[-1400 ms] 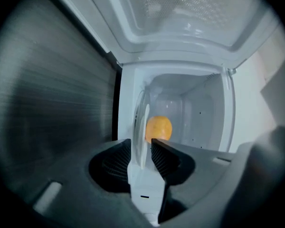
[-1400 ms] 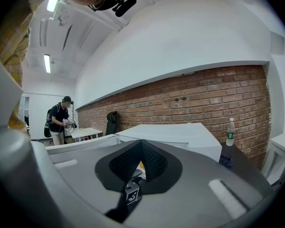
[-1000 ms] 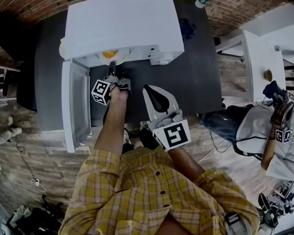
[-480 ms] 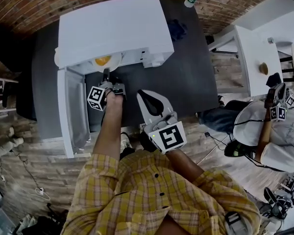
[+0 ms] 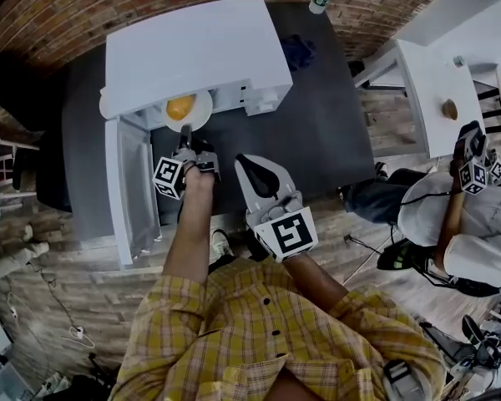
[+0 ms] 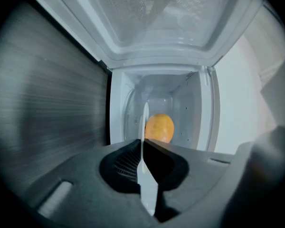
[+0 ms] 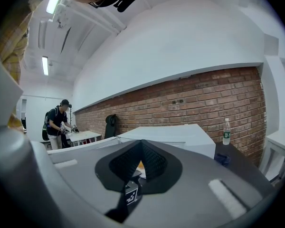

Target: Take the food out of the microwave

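plate (image 5: 203, 112) slid outward, left gripper (image 5: 185, 132) just closed on its rim.

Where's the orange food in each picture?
Head view: food upper left, at the microwave's open front.
Left gripper view: food just below centre, inside the microwave.
Right gripper view: only a sliver of food, low centre.
Shared landmark: the white microwave.
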Demonstrator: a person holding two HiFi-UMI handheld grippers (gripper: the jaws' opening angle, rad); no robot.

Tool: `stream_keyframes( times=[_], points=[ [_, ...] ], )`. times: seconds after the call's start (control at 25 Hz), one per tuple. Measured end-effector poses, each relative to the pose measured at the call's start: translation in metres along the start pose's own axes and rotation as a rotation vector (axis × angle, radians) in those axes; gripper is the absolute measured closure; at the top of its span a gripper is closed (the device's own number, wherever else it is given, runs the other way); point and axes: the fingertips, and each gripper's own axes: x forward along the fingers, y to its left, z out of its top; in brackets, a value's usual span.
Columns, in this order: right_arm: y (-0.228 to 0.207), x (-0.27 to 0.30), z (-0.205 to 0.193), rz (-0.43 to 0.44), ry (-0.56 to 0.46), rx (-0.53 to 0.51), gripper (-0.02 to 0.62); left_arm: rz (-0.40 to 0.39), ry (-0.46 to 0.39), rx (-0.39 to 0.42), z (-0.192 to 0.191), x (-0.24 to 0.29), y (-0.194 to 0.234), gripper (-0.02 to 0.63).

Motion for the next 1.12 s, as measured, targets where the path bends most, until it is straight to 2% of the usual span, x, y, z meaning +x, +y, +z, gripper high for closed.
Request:
stream_keyframes(
  times=[0.48,1.12],
  points=[
    [0.026,-0.037,0.011,-0.028,-0.056,-0.015,0.592,0.003,0.043,0.003,-0.018,-0.066,-0.022,0.594],
    [0.056,-0.065,0.019,-0.065,-0.083,-0.014,0.593,-0.046,0.114,-0.018,-0.04,-0.148,-0.082,0.594]
  ],
)
